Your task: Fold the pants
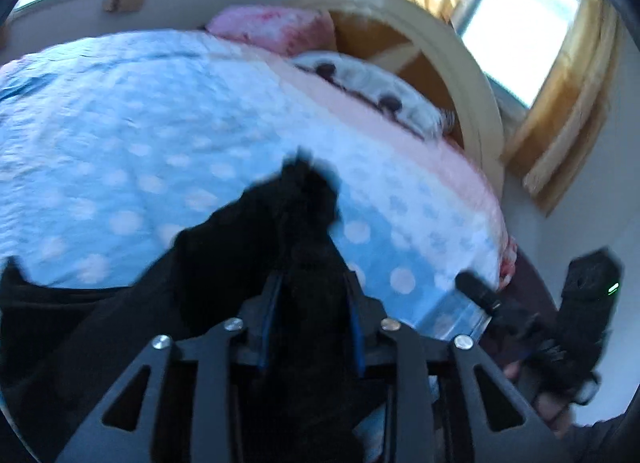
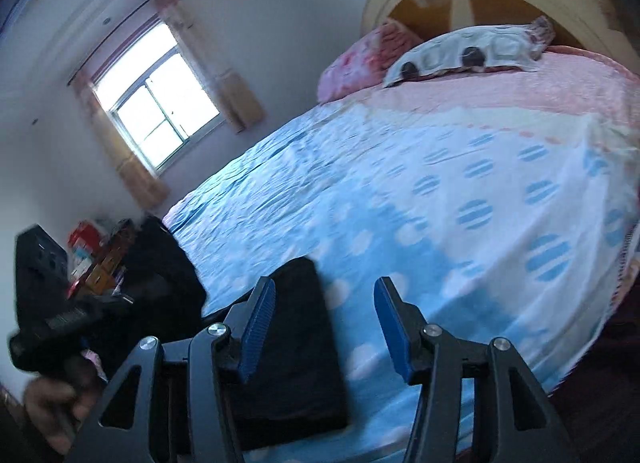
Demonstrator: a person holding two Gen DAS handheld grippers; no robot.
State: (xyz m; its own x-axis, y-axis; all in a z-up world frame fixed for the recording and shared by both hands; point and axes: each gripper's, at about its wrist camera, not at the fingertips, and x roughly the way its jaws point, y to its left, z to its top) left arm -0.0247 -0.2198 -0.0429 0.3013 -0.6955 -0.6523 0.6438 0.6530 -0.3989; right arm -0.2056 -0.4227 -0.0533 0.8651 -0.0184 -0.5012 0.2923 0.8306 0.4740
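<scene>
Black pants bunch between left tongs; pillows well beyond

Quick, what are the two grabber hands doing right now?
Left gripper: black fabric pants sit between its blue pads; whether they still pinch cannot be told.
Right gripper: open, holding nothing.

Pants lie on the bed, pillows beyond.

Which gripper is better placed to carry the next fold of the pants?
Left, probably. The left gripper already has the black pants between its fingers; the right gripper is open and empty above the bed.
</scene>
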